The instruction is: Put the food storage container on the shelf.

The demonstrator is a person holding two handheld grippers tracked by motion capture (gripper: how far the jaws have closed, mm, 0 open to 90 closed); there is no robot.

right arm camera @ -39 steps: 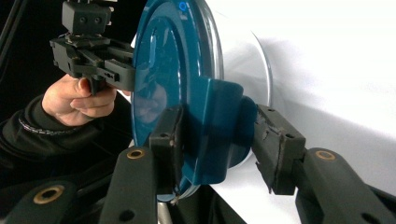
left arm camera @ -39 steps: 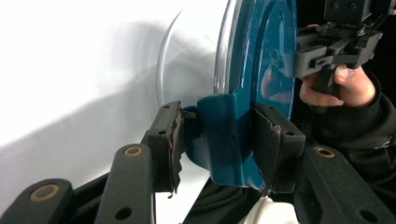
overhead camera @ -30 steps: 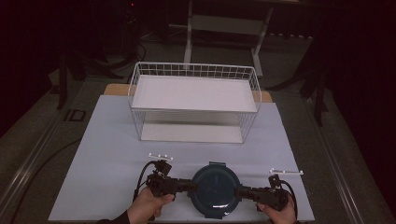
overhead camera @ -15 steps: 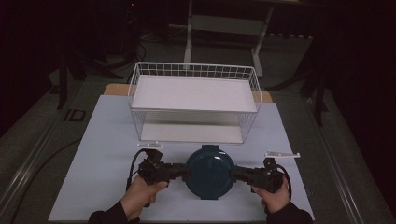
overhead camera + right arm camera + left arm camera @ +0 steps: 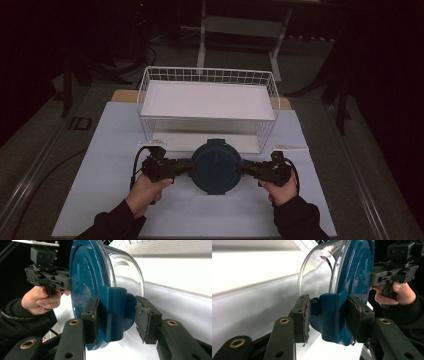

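A round glass container with a dark teal lid (image 5: 216,166) hangs over the white mat, just in front of the wire rack. It is held from both sides. My left gripper (image 5: 190,166) is shut on the lid's left clip, and my right gripper (image 5: 242,169) is shut on its right clip. In the left gripper view my left gripper (image 5: 329,318) squeezes the teal clip (image 5: 332,315) below the clear bowl (image 5: 319,277). In the right gripper view my right gripper (image 5: 118,321) holds the opposite clip (image 5: 116,307) beside the lid (image 5: 85,282).
A white wire rack (image 5: 207,100) with a flat upper shelf stands at the back of the mat (image 5: 110,200), with a low open space under the shelf. Dark floor and stand legs lie beyond the table.
Both grippers have carried the container away from the person, from the mat's front edge up to the front of the rack. Both grips stay the same.
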